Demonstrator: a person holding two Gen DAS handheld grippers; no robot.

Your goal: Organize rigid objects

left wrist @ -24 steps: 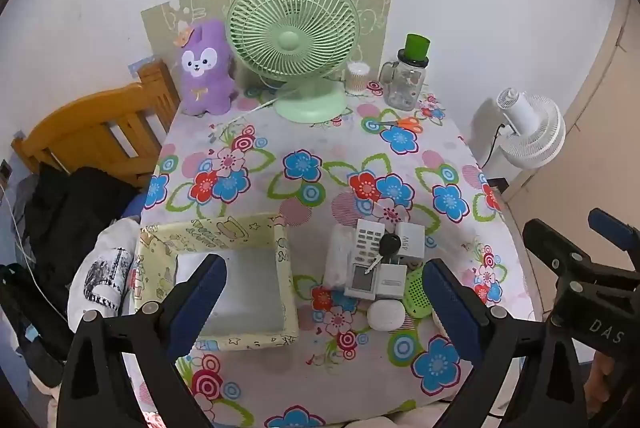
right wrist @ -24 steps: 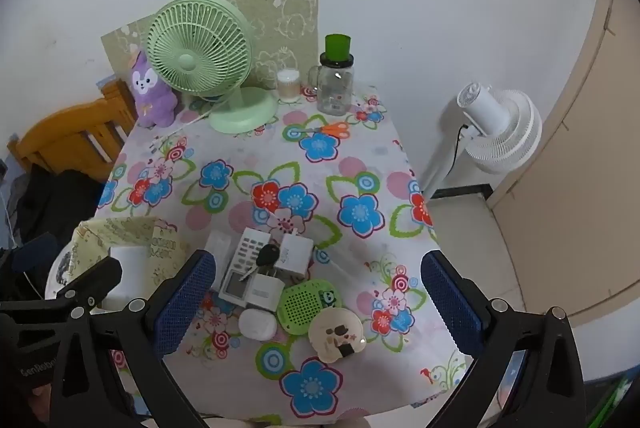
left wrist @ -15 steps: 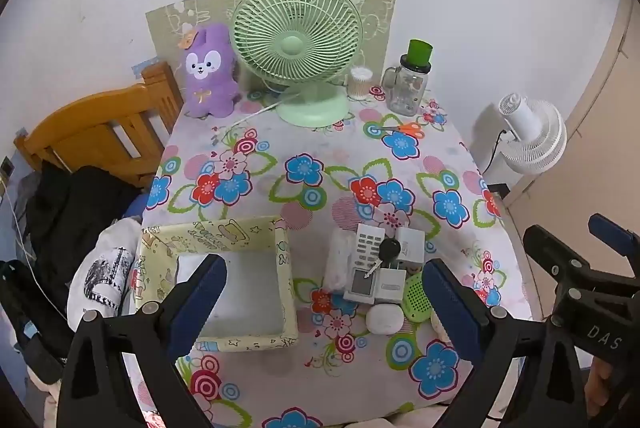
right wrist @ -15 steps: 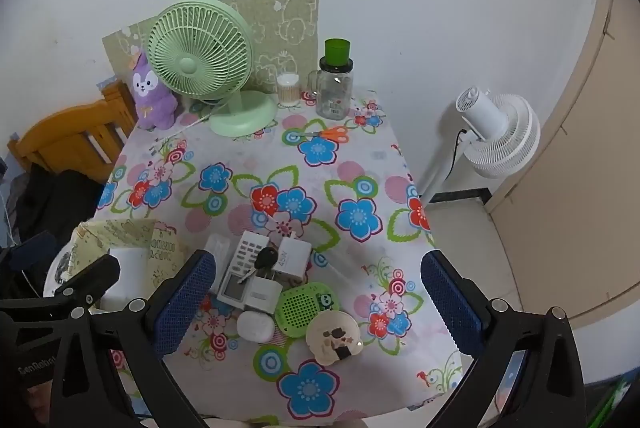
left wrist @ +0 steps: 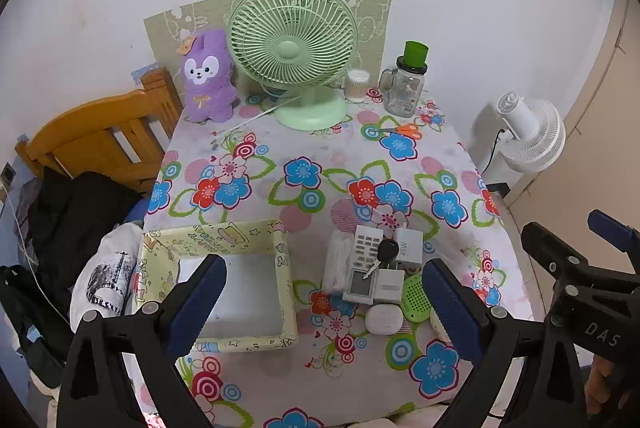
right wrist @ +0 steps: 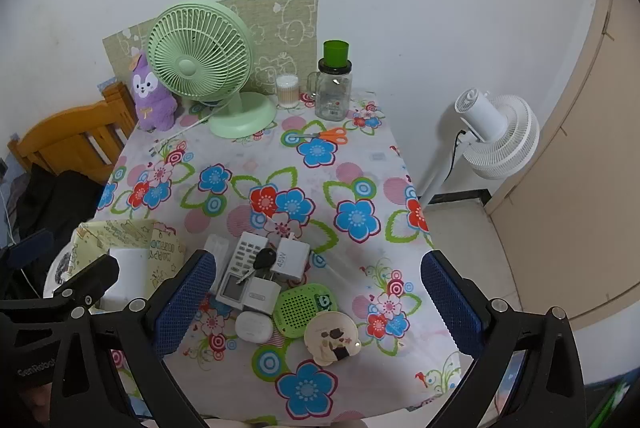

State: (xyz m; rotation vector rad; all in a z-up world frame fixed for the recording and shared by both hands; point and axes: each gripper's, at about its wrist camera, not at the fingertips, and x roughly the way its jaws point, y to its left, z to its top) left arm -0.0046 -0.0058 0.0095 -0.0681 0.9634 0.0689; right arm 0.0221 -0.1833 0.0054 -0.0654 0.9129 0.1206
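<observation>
A flowered table (right wrist: 360,164) carried a green desk fan (left wrist: 294,44) at its far edge. A yellow box (left wrist: 286,288) sat at the near left corner. Just right of it, near the front edge, lay a cluster: remote (right wrist: 244,260), chargers, key, green disc (right wrist: 304,308). The left gripper (left wrist: 322,302) and right gripper (right wrist: 318,302) hovered above, jaws wide apart, holding nothing.

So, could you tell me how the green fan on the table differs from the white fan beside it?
The green fan stands on the table on a round base, at the back by the wall; the white fan stands off the table, over the floor on a pole. The green fan faces the camera with its grille in full view; the white fan shows its motor housing and is turned away. A black cord hangs at the white fan; a white one trails from the green fan. Both have round slatted grilles.
</observation>
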